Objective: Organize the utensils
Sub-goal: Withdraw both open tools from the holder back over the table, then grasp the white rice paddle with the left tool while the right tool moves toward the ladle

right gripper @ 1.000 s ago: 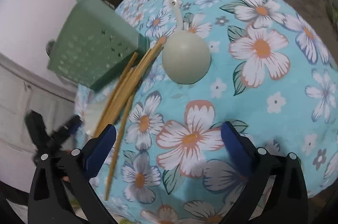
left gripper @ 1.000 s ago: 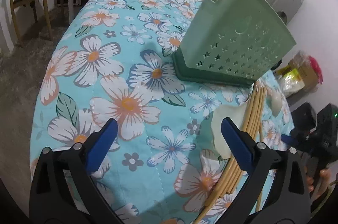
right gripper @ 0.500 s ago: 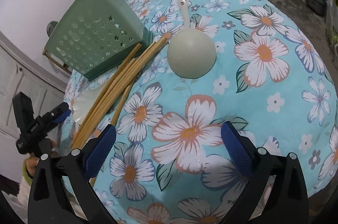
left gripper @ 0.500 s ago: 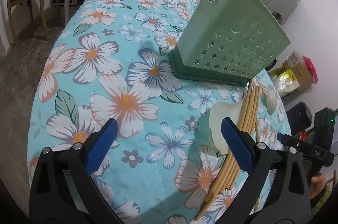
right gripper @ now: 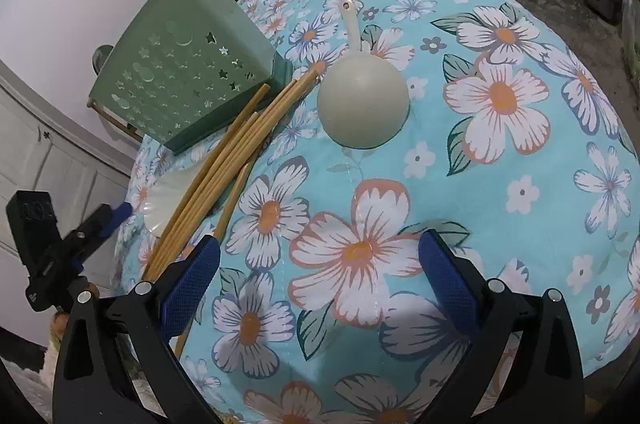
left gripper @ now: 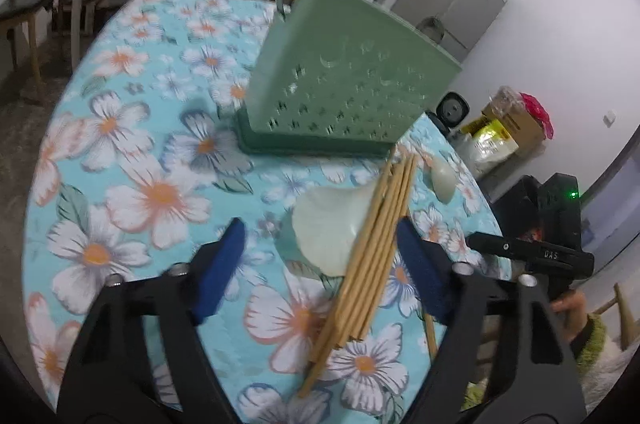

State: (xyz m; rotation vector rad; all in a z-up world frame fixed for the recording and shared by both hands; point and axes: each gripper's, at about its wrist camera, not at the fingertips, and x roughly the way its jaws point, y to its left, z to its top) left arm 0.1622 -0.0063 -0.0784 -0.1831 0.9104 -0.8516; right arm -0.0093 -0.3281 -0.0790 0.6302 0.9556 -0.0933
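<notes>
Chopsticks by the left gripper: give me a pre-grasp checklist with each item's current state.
1. Left gripper open: ok.
2. Chopsticks between its fingers: ok, though near the right finger, off centre.
3. Chopsticks bundled together: not ok, one stray lies apart.
4. Scoop clear of the grasp: not ok, it lies under the chopsticks.
5. Green holder upright and reachable: ok.
6. Right gripper out of the way: ok, open over bare tablecloth.

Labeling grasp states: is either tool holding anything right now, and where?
Nothing held. Left tool is open around the chopsticks near mid-length, not clamped. Right tool is open over bare tablecloth.
</notes>
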